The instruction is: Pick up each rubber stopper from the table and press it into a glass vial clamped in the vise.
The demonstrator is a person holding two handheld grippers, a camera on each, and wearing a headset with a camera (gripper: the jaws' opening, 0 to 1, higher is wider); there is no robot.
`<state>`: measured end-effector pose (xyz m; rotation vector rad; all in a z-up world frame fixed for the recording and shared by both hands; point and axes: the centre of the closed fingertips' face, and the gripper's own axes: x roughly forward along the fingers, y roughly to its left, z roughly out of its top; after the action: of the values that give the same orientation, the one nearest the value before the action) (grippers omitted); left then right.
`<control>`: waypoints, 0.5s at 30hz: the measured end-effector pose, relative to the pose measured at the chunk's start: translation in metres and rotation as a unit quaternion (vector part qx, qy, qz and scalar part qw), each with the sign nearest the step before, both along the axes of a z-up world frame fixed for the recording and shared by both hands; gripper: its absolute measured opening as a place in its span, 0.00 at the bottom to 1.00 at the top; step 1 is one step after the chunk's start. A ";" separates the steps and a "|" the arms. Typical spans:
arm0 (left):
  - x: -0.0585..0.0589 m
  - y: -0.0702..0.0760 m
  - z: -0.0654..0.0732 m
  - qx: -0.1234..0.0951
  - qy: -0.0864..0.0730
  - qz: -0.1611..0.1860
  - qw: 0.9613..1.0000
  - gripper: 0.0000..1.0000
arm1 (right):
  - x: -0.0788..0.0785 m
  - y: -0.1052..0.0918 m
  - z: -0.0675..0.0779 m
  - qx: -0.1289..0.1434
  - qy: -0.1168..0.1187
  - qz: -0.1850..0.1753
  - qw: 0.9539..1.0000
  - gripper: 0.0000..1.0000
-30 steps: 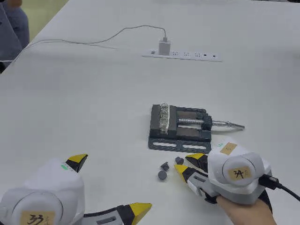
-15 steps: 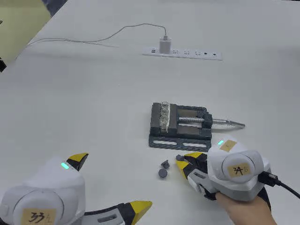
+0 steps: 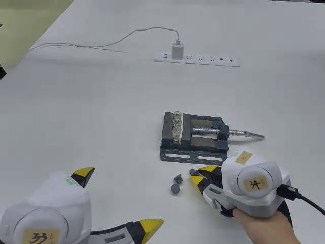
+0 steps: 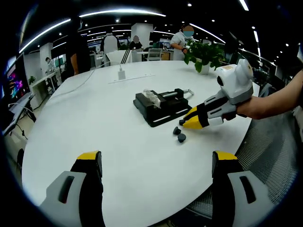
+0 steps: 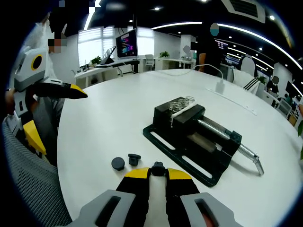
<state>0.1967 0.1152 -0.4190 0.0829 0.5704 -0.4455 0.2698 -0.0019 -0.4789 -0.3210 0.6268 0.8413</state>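
Three dark rubber stoppers lie in front of the black vise (image 3: 194,138), which clamps a row of clear glass vials (image 3: 176,123). My right gripper (image 3: 196,176) is shut on the stopper (image 5: 157,167) nearest the vise, still down at the table. The other two stoppers (image 3: 178,179) (image 3: 175,188) rest just left of it, and appear as well in the right gripper view (image 5: 134,159) (image 5: 118,163). My left gripper (image 3: 118,201) stands open at the near left, nothing between its fingers. The left gripper (image 4: 156,161) faces the vise (image 4: 158,105) and the loose stoppers (image 4: 182,137).
A white power strip (image 3: 198,59) with a plugged charger (image 3: 177,51) and a cable lies at the table's far side. The vise screw handle (image 3: 246,134) sticks out to the right. People and office desks stand beyond the table.
My right gripper's jaws have come together on the stopper nearest the vise. The left gripper has stayed where it was, open.
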 end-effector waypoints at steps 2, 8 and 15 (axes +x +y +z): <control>0.000 0.000 0.000 0.001 0.000 -0.001 1.000 0.96 | 0.001 -0.001 0.004 0.002 -0.004 0.004 1.000 0.08; 0.002 -0.002 0.002 0.007 -0.006 -0.011 1.000 0.94 | 0.000 -0.001 0.029 0.008 -0.023 0.035 0.999 0.08; 0.007 -0.008 0.005 0.016 -0.014 -0.035 0.999 0.92 | -0.004 -0.007 0.048 0.006 -0.028 0.059 0.998 0.08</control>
<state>0.2033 0.1073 -0.4139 0.1400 0.5490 -0.5036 0.2660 -0.0090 -0.4313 -0.3727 0.5556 0.9454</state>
